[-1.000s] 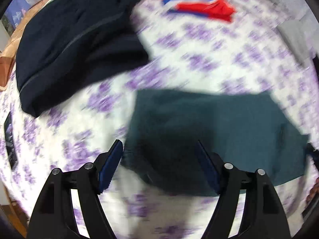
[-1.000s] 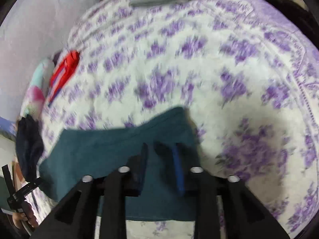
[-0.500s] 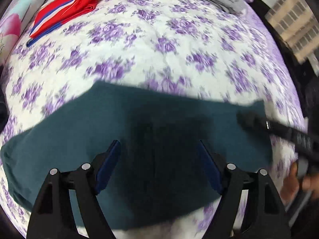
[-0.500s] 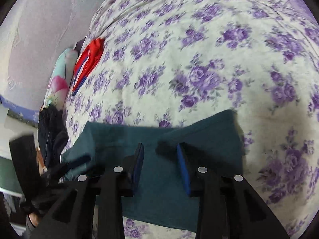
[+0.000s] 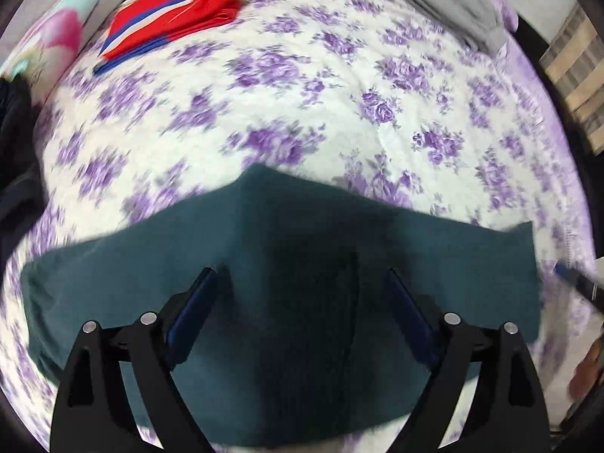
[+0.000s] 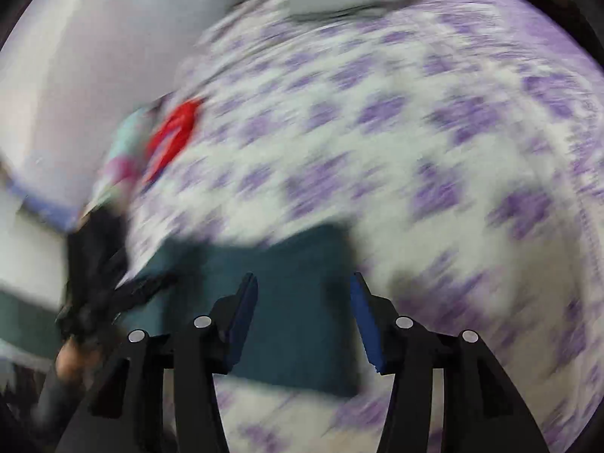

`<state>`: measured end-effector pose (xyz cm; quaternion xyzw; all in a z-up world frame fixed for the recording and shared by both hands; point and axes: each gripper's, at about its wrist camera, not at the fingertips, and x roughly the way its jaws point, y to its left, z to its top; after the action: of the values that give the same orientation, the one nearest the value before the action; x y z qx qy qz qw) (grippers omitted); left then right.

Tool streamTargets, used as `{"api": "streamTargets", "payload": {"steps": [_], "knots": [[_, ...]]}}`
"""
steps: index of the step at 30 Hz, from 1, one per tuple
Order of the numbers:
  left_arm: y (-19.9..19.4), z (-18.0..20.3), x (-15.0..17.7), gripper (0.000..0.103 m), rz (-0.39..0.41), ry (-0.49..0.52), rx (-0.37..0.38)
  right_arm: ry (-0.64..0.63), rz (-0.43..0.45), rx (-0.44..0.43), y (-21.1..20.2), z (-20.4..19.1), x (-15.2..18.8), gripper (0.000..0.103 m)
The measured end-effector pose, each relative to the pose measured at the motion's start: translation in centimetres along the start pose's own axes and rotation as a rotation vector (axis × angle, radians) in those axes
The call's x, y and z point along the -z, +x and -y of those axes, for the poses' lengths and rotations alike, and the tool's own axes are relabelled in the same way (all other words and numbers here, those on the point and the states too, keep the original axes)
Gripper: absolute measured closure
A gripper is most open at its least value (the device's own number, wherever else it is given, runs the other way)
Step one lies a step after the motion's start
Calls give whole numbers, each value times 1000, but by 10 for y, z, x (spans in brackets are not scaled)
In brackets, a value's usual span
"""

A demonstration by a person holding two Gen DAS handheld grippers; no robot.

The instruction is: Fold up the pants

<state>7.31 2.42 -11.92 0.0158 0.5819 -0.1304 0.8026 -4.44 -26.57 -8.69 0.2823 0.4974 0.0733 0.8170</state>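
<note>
The dark teal pants (image 5: 264, 249) lie folded flat on the purple-flowered bedspread (image 5: 339, 87), spread wide across the lower half of the left wrist view. My left gripper (image 5: 300, 279) is open and empty, hovering just above their middle. In the blurred right wrist view the pants (image 6: 298, 264) lie under my right gripper (image 6: 304, 283), which is open and empty over their right end. The left gripper's black fingers (image 6: 124, 294) show at the left there.
Folded red, white and blue clothing (image 5: 173, 19) lies at the far left of the bed beside a pastel pillow (image 5: 56, 26). Folded grey clothing (image 5: 449, 7) lies at the far right. Dark clothing (image 5: 15, 113) sits at the left edge.
My right gripper has opened wide from a narrower gap and is moving fast, blurring its view. My left gripper stays open and has moved slightly over the pants.
</note>
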Motion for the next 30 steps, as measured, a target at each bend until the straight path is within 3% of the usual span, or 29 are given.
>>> {"api": "streamTargets", "payload": {"steps": [2,3,5,6,7,8,9,10,11,14,18,23,24,25,26,30], "knots": [[1,-8,15,13,-13,-10,20,-9,-88,-56,12,-6,18,50],[9,-10,23,12,-35,-5,-6,-23,-147,-4,24,-3,29,51],[20,-16,36,7,-55,-3,-27,-23,-191,62,34,11,40,73],[16,-19,40,7,-33,-8,-19,1,-171,54,28,19,40,76],[13,-21,41,7,-36,-4,-30,25,-161,67,20,25,39,75],[11,-24,42,8,-54,11,-56,29,-142,103,12,27,37,55],[8,-28,42,8,-59,18,-67,16,-118,195,4,28,36,43],[4,-34,43,8,-52,12,-68,-1,-89,286,-1,30,33,38],[-5,-45,45,8,-27,-14,-62,3,-68,322,-8,33,31,38],[-30,-86,55,8,19,-114,-38,86,-32,278,-20,37,27,34],[-51,-143,80,9,34,-245,-72,59,0,274,-7,9,26,28],[-67,-180,114,10,25,-315,-2,63,-4,228,16,-17,34,28],[-66,-186,120,11,17,-340,8,59,-5,209,20,-27,34,28],[-63,-191,123,19,3,-362,13,51,-6,200,22,-34,33,28],[-60,-190,120,24,-8,-370,25,39,-7,195,24,-40,32,28],[-64,-177,115,24,4,-296,92,-12,4,166,27,-68,27,28]]}}
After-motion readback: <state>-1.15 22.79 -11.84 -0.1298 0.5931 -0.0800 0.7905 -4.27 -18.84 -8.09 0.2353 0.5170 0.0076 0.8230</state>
